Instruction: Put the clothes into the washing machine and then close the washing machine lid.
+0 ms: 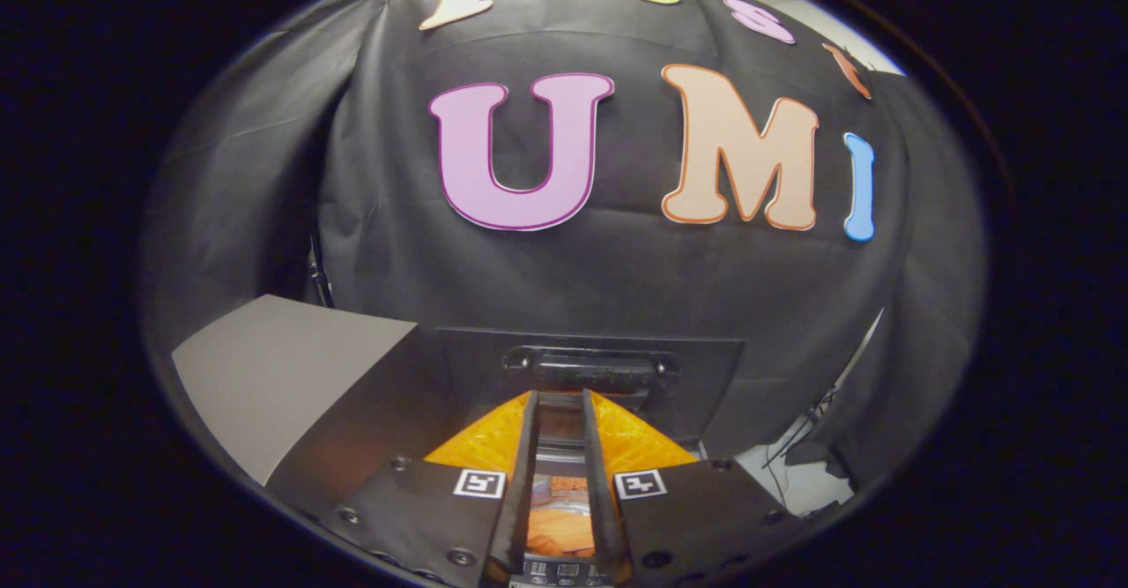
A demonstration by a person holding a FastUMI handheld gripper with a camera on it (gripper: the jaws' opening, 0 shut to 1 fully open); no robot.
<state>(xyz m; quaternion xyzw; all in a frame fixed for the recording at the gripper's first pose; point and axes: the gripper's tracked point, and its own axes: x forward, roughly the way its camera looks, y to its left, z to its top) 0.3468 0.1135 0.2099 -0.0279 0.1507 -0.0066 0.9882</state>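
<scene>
My gripper (560, 398) has its fingers nearly together, with a narrow gap between them. An orange quilted garment (639, 442) spreads out in a tent shape on both sides of the fingers, its peak at the fingertips. More orange cloth shows in the gap near the finger bases, so the fingers look shut on it. Just beyond the tips stands the washing machine's dark lid (705, 368), upright and open, with a dark handle (590, 362) across it. The garment and my fingers hide the tub opening.
A grey tabletop (282, 376) lies to the left of the machine. Black booth cloth (582, 279) hangs close behind the lid. At the right a light floor patch (793, 482) with cables (806, 434) shows below the cloth.
</scene>
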